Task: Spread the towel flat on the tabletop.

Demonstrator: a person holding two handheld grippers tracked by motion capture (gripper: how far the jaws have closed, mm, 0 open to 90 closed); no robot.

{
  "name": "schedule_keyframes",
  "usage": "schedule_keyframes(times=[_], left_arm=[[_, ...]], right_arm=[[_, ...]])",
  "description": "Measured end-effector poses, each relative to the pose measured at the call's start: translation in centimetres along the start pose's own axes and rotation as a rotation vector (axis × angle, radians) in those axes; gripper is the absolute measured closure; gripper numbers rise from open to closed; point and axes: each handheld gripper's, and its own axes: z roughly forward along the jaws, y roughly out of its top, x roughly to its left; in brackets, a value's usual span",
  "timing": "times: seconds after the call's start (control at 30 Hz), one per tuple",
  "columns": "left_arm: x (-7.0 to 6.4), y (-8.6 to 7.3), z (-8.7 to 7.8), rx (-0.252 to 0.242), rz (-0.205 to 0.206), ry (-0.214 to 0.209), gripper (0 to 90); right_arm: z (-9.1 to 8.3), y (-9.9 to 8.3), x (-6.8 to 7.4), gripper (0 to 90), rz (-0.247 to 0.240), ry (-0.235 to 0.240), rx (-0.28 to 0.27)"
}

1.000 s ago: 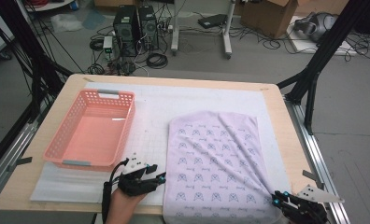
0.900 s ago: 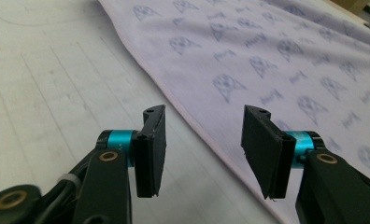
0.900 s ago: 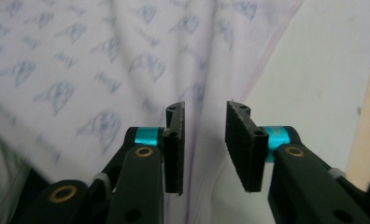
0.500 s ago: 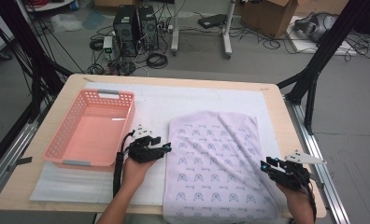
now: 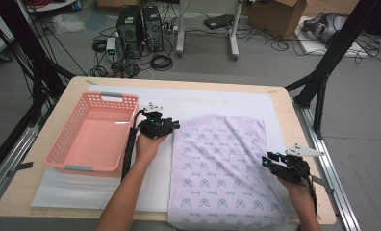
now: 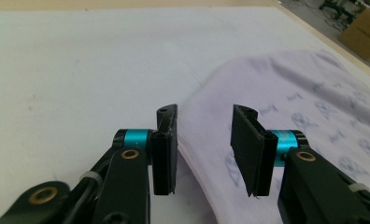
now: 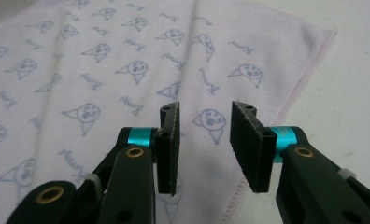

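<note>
A pale lilac cloth (image 5: 222, 168) with a small blue print lies spread flat on the white mat (image 5: 198, 103), right of centre, its near end hanging over the front edge. My left gripper (image 5: 171, 124) hovers open at the cloth's far left corner; in the left gripper view the cloth (image 6: 286, 93) edge runs between the parted jaws of that gripper (image 6: 204, 140). My right gripper (image 5: 270, 159) is open over the cloth's right edge; in the right gripper view the stitched hem (image 7: 293, 93) lies just beyond that gripper (image 7: 204, 140).
A pink plastic basket (image 5: 68, 144) stands on the left of the table, close beside my left hand. The wooden table's right edge (image 5: 306, 139) and a metal rail lie just past the right gripper. Cables, computer towers and boxes lie on the floor beyond.
Both grippers have moved away from the front edge over the last second: the left up to the cloth's far left corner, the right up along its right edge. The cloth lies as before.
</note>
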Motion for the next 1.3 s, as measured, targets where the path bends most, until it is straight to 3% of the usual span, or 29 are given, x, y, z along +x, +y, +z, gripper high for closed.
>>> schedule_keyframes(times=[0.17,0.3,0.57,0.77,0.97,1.07,1.13,1.2,1.23,1.3], left_arm=[[1.2,1.7,2.3,0.030,-0.007,0.034,62.7],[1.6,2.7,4.4,0.087,0.005,0.039,63.3],[0.5,1.9,7.1,0.184,0.037,0.012,60.8],[-0.6,1.6,7.3,0.217,0.102,-0.003,59.6],[-2.6,1.2,7.4,0.248,0.171,-0.103,46.2],[-3.7,0.8,7.5,0.252,0.235,-0.092,44.4],[-4.0,0.5,7.4,0.233,0.256,-0.082,48.4],[-3.8,0.3,7.1,0.226,0.250,-0.111,65.5],[-3.9,0.3,6.9,0.221,0.272,-0.101,75.1],[-3.8,0.7,6.4,0.192,0.284,-0.041,81.3]], right_arm=[[0.6,0.3,-0.7,61.9,-0.007,0.004,-0.012],[0.8,0.6,-0.9,61.9,-0.025,0.015,-0.022],[0.6,0.7,-0.8,61.7,-0.034,0.040,-0.041],[0.4,0.7,-0.9,61.7,-0.032,0.046,-0.052],[0.3,0.6,-1.0,61.8,-0.023,0.042,-0.056],[0.4,0.6,-1.0,61.9,-0.022,0.038,-0.051],[0.4,0.6,-1.0,62.0,-0.021,0.037,-0.050],[0.3,0.6,-1.0,62.1,-0.015,0.036,-0.048],[0.3,0.6,-1.0,62.2,-0.016,0.035,-0.049],[0.3,0.6,-1.1,62.2,-0.011,0.035,-0.047]])
